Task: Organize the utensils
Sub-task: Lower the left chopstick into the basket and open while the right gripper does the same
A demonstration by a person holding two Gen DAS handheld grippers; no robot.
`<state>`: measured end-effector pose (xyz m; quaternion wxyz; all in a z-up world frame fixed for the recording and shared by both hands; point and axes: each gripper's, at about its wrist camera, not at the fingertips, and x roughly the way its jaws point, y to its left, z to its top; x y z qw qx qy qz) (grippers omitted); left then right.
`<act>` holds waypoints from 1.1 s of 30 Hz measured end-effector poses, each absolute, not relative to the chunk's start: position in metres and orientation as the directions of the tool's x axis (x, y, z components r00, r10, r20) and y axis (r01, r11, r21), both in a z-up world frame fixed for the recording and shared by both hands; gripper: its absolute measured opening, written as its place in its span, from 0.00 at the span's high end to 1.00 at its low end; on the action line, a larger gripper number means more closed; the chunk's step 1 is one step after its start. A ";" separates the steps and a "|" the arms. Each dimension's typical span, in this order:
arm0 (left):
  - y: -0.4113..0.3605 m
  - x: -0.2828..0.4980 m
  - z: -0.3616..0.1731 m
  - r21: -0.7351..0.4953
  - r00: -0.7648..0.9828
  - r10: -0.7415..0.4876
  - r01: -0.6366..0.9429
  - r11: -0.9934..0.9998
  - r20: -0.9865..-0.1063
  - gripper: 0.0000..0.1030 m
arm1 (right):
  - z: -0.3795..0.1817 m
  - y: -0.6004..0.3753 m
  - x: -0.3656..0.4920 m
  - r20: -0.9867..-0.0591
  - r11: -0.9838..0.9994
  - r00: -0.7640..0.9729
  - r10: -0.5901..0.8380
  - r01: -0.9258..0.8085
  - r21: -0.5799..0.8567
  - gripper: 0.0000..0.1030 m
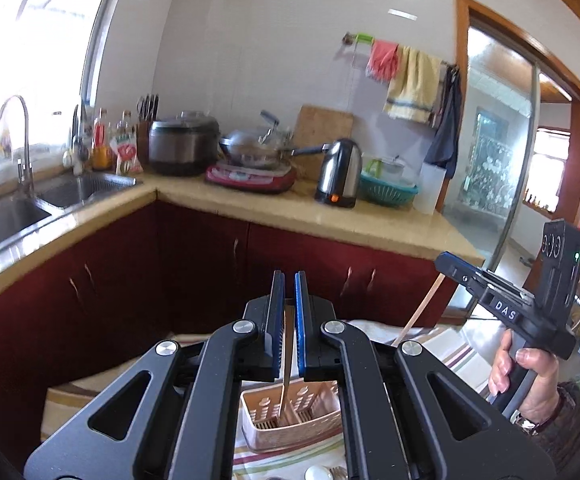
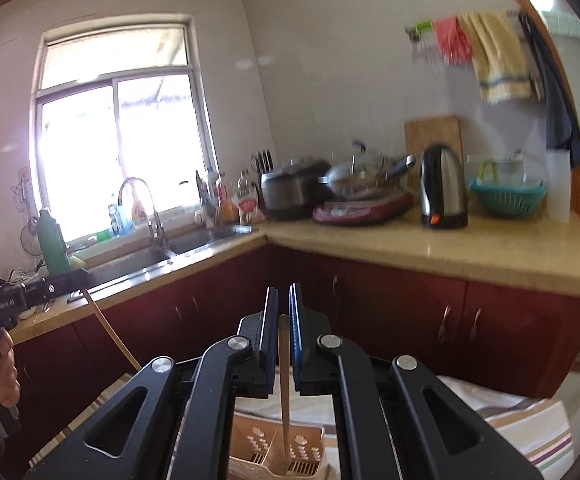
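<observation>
Each hand-held gripper is clamped on one chopstick. The left hand-held gripper (image 1: 287,280) pinches a chopstick (image 1: 285,368) that hangs down between its blue pads, its tip over the holder (image 1: 290,420), a pale perforated caddy with a centre divider. The right hand-held gripper (image 2: 283,294) pinches a second chopstick (image 2: 284,392) the same way, tip close to or just inside the right compartment; the view does not settle whether it touches the bottom.

Procedure, as judged from this position: keep both sticks near vertical, lower them straight into one compartment, and release only when the tips are below the rim. Loosening the grip early would let a stick tip outward over the low wall. Lower one stick at a time if the two tools crowd each other.

Clearances: the holder stands on a striped cloth (image 1: 430,344) covering the tabletop, whose near edge lies just beyond the holder toward the red cabinets (image 1: 193,264). Open air separates the tools from the cabinets and the counter (image 1: 330,216) beyond. The divider and rim are the only close obstructions.
</observation>
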<state>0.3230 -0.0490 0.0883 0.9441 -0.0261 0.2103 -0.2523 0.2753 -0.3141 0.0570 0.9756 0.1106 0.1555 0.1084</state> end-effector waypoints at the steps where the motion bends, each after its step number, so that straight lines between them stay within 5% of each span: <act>1: -0.050 0.330 0.079 -0.166 0.776 -0.487 0.461 0.872 -0.402 0.95 | 0.052 -0.313 0.279 -0.292 0.950 0.923 0.250 -0.176 0.256 0.94; 12: -0.045 0.380 0.014 -0.225 0.729 -0.459 0.402 0.888 -0.508 0.95 | 0.000 -0.310 0.317 -0.415 0.945 0.872 0.261 -0.144 0.293 0.94; 21: -0.042 0.399 0.002 -0.235 0.728 -0.445 0.379 0.895 -0.521 0.92 | -0.004 -0.314 0.337 -0.417 0.943 0.873 0.254 -0.128 0.306 0.93; 25: -0.041 0.401 -0.003 -0.246 0.735 -0.441 0.366 0.897 -0.514 0.56 | -0.011 -0.319 0.341 -0.425 0.938 0.869 0.255 -0.116 0.326 0.92; 33: -0.038 0.399 -0.002 -0.255 0.753 -0.438 0.357 0.899 -0.491 0.32 | -0.008 -0.321 0.338 -0.398 0.943 0.889 0.227 -0.099 0.317 0.55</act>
